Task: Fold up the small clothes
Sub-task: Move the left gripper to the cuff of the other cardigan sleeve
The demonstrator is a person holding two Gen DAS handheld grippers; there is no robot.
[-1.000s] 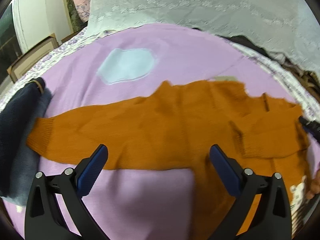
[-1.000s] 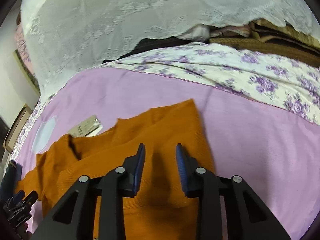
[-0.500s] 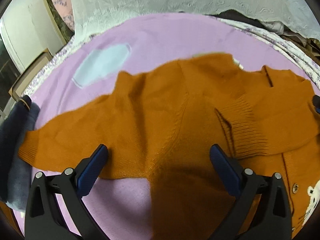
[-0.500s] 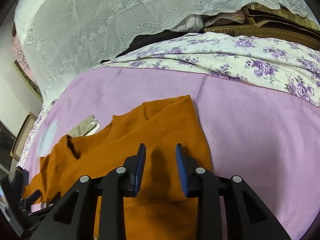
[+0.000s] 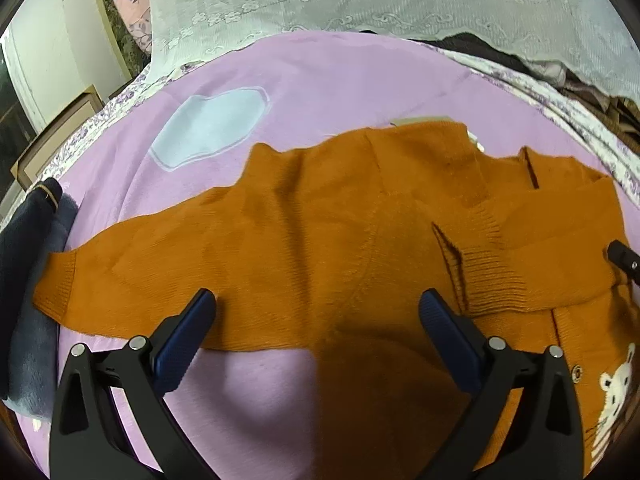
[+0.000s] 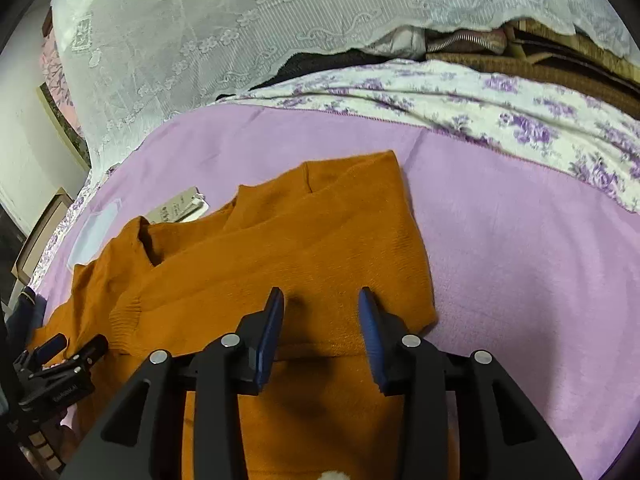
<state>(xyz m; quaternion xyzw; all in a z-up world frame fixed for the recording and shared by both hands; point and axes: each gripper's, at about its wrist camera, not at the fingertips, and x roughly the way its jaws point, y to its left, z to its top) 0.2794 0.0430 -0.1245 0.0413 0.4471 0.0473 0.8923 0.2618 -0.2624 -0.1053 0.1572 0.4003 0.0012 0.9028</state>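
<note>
An orange knit cardigan lies flat on a pink blanket, with a white animal patch at its lower right. Its left sleeve stretches out towards the left. Its right sleeve is folded across the chest. My left gripper is wide open just above the left sleeve's lower edge, holding nothing. My right gripper is partly open and empty over the cardigan's right side. The left gripper also shows at the lower left of the right wrist view.
Dark blue folded clothes lie at the blanket's left edge. A light blue patch marks the blanket beyond the cardigan. A paper tag sticks out by the collar. A white lace cover and a floral sheet lie behind.
The left gripper swung in over the cardigan's body, then drew back a little leftwards over the outstretched sleeve. The right gripper stayed over the cardigan's right side. Neither gripper's opening changed.
</note>
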